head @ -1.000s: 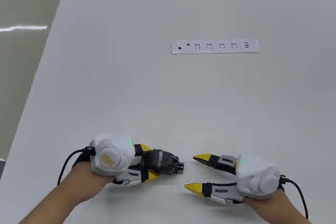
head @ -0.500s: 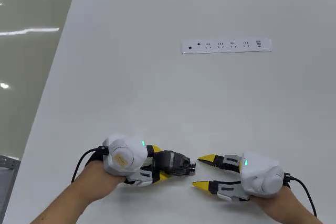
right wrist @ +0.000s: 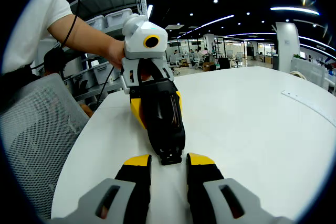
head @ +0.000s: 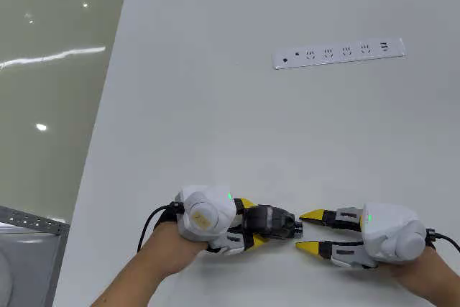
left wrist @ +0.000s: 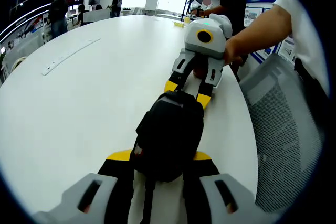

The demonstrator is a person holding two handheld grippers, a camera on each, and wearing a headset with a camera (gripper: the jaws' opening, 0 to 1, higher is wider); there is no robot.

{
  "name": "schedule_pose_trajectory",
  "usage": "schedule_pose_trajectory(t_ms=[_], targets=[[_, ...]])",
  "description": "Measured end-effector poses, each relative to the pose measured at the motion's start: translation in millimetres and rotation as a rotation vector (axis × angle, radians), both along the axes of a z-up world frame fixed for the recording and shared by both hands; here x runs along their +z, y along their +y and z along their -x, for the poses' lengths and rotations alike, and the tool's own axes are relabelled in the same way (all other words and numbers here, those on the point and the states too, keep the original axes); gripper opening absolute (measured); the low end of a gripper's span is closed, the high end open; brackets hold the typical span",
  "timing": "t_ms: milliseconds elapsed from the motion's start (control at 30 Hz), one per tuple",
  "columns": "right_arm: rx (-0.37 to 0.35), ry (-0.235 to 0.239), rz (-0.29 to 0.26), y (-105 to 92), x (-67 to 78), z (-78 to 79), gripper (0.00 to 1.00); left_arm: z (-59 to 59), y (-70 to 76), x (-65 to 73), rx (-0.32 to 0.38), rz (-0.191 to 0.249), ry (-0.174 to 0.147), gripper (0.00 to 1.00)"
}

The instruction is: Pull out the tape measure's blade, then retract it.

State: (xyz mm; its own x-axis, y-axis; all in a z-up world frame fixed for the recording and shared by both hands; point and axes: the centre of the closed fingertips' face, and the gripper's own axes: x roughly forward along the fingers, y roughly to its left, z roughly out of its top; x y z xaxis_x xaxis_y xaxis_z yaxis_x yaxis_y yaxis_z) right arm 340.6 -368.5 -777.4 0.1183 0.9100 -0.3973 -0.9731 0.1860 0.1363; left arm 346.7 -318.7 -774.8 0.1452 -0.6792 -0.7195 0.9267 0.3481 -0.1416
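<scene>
Jaws of your left gripper (head: 253,224) pinch the tape measure (head: 272,222), those of your right gripper (head: 302,230) stand spread at its blade tip (right wrist: 169,158); close off-centre and you'll miss it.

White power strip (head: 338,53) flat on white table (head: 215,106), grey mesh chair (left wrist: 283,103) nearby.

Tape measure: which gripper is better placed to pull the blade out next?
Right. The left gripper is shut on the tape measure, while the right gripper has its open jaws flanking the case's front tip.
</scene>
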Motion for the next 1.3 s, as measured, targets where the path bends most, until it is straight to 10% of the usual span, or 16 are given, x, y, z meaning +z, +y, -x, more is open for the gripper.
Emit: schedule_pose_trajectory(t_ms=[1300], targets=[[0.016, -0.018, -0.028, -1.3, -1.7, -1.7, 0.12, -0.3, 0.3, -1.3, 0.001, 0.001, 0.003, 0.32]])
